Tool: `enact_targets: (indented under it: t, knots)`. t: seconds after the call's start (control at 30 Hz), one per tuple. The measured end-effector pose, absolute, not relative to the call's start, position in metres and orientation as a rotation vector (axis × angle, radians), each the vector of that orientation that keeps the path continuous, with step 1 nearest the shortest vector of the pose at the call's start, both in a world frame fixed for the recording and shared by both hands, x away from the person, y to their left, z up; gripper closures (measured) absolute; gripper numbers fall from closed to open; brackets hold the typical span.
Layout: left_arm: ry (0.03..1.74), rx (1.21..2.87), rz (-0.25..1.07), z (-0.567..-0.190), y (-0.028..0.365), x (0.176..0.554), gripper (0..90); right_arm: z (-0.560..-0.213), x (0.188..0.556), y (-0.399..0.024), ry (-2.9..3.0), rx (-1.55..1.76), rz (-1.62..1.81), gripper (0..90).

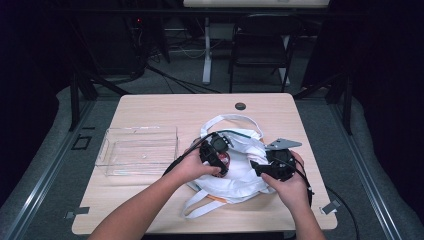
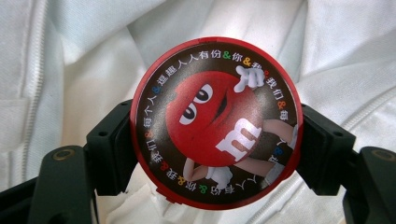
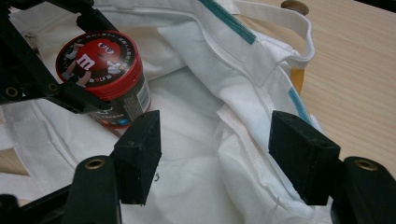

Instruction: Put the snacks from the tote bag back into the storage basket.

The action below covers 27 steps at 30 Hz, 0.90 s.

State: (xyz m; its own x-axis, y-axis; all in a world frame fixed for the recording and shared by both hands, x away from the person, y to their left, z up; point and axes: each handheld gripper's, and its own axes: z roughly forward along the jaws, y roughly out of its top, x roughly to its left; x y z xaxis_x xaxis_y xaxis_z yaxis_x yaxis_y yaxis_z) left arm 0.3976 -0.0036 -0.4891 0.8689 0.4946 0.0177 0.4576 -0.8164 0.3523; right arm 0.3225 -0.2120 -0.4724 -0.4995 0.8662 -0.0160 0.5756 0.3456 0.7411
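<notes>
White cloth — a tote bag with teal trim and loose handles — lies crumpled on the near right part of the wooden table, just right of a clear plastic tray. Both forearms come in from the bottom of the high view and meet over the bag. The left hand is angled inward, wrapped round the left gripper, whose jaws are clamped on the sides of a small round candy tub — red lid, cartoon red candy figure, a ring of printed characters. In the left gripper view the lid faces the camera with white fabric behind it; in the right gripper view the tub sits tilted over the bag's opening, held from both sides by the other gripper's black jaws. The right hand cups the right gripper from behind, pointing it left toward the tub. Its jaws stand wide apart, straddling a fold of the bag's upper edge without pinching it.
</notes>
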Motion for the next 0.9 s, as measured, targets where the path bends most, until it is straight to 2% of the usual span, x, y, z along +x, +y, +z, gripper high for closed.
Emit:
enact_targets:
  t: [0.9]
  knots:
    - [0.713, 2.660, 0.180, -0.463, 0.007, 0.394, 25.8, -0.471, 0.322, -0.213, 2.202, 1.260, 0.967, 34.5]
